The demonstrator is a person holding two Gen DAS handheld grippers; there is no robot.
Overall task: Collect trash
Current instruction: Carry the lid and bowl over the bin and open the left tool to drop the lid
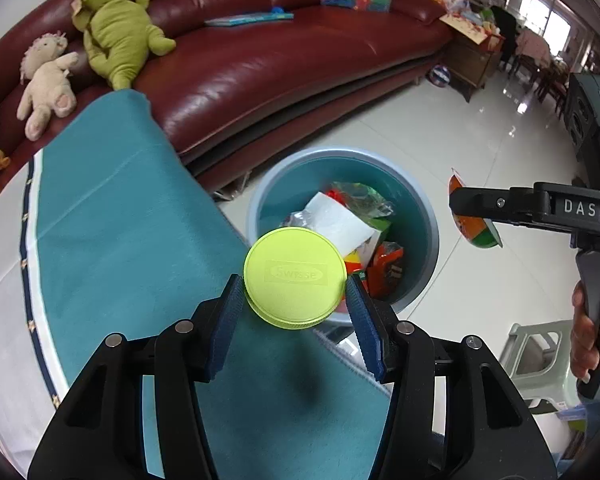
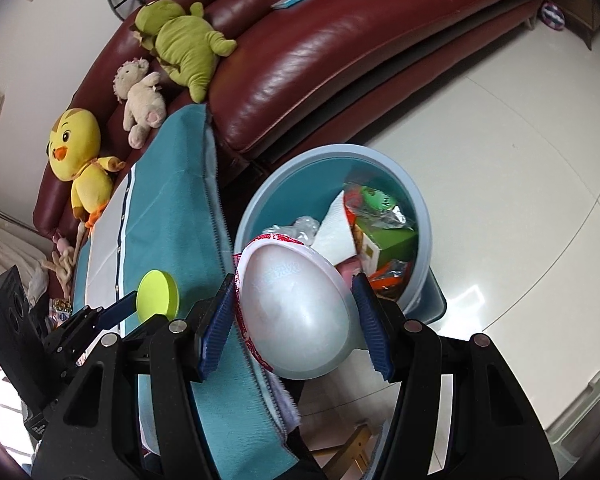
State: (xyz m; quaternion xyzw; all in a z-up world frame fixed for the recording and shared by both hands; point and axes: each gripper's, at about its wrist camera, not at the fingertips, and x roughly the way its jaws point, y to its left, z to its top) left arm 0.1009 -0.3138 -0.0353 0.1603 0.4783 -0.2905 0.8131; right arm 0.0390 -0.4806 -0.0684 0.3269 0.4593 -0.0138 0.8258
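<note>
Beside the blue trash bin, the left gripper clamps a lime-green jar lid and the right gripper clamps a white plastic bowl, both short of the rim, so releasing now would likely drop them onto the teal tablecloth.

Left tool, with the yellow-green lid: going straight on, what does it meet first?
Probably the trash in the blue bin, likely the white paper; depth is unclear. The left tool holds the lid.

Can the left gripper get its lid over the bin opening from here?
Probably yes. The left gripper grips the green lid at the blue bin's near rim, with nothing between; the right gripper is off to the side.
</note>
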